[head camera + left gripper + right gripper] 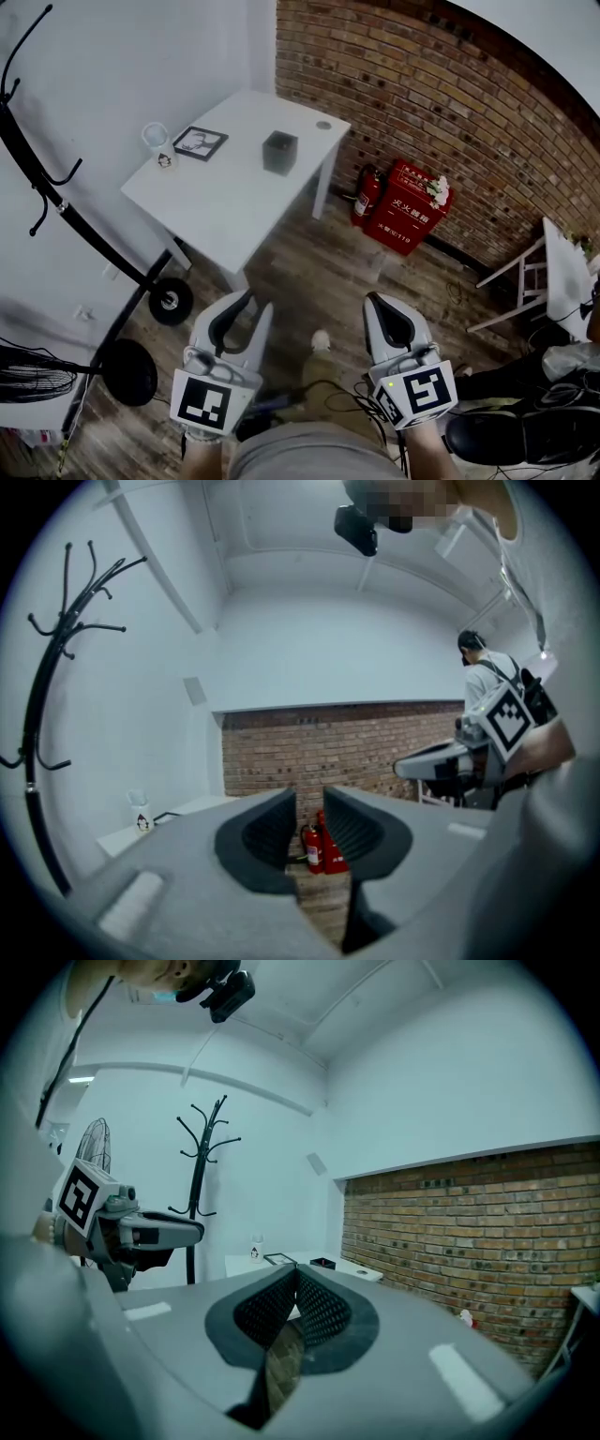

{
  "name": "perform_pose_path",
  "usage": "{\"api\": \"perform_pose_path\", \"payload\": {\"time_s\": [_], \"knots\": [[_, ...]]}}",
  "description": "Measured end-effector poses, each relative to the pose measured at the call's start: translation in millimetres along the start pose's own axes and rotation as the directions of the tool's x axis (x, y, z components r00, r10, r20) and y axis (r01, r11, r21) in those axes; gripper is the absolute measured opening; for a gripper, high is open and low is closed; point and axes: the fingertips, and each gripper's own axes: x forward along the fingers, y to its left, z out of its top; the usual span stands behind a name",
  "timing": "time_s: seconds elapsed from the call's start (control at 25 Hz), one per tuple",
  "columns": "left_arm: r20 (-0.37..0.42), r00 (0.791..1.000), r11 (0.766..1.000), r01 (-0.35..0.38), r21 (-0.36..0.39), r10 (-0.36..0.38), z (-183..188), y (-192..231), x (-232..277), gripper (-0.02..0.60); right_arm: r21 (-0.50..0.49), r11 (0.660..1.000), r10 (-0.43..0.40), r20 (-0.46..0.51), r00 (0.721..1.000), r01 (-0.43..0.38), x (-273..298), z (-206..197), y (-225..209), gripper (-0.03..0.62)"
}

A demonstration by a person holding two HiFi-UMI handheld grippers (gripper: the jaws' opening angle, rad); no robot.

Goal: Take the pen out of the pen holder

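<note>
Standing far ahead of the released left hand-held gripper [253, 302] and the clenched, empty right hand-held gripper [373, 302], the pen holder [279, 152] probably offers a light, slick pen: pinch its top.

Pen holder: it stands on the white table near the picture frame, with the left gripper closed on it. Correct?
No: head view shows the pen holder on the white table near the picture frame, but the left gripper open, empty, far short of it.
</note>
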Motion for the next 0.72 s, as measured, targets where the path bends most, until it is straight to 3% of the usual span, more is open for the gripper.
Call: {"api": "perform_pose_path", "payload": {"time_s": [0.72], "knots": [[-0.014, 0.997, 0.997, -0.073, 0.005, 0.073, 9, 44, 102, 0.081, 0.019, 0.996, 0.092, 0.017, 0.996, -0.093, 102, 3, -74, 0.003]]}}
